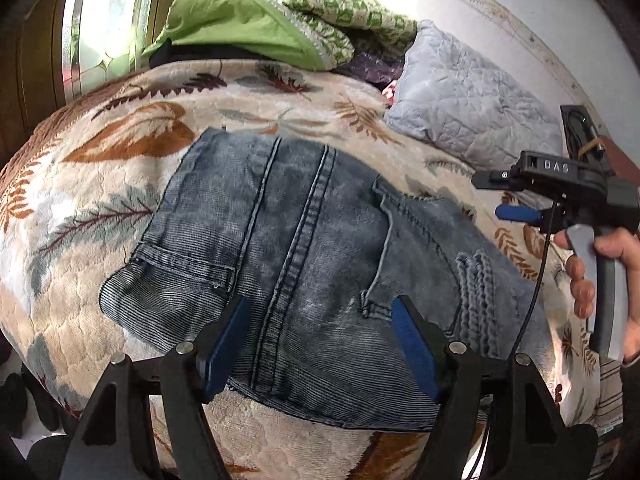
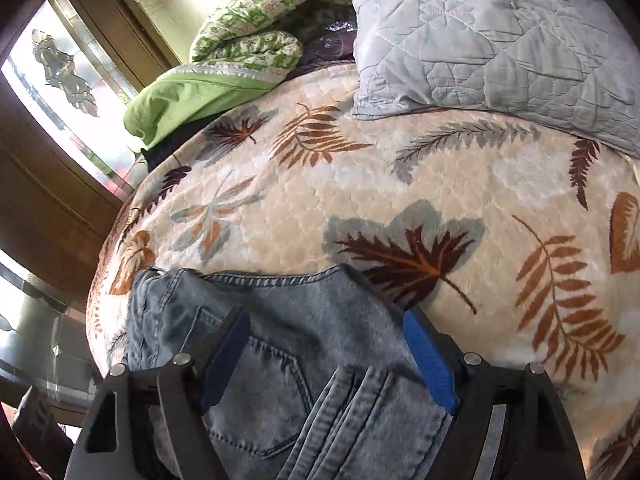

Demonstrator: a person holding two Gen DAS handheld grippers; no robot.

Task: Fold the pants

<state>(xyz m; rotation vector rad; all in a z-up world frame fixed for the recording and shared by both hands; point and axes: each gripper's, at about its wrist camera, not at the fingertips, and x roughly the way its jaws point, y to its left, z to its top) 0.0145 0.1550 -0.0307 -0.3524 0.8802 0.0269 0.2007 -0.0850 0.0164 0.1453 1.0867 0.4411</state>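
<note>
Already folded into a thick, soft bundle, the jeans [image 1: 304, 264] are spread on the leaf-print blanket [image 1: 120, 184], well short of the grey pillow [image 1: 460, 96]. Limp, fairly heavy denim is best gripped at a layered edge. Both the left gripper [image 1: 320, 344] and the right gripper [image 2: 324, 364] are held wide above the jeans, clamping nothing.

The pants [image 1: 304, 264] are faded, ribbed denim, matt and coarse. Under them the bedspread [image 1: 120, 184] looks plush, quilted cloth. Beyond the pants, the pillow [image 2: 480, 40] is stitched, faintly satiny fabric.

Jeans [image 2: 304, 380] cut off below; window [image 2: 60, 80] overexposed
</note>
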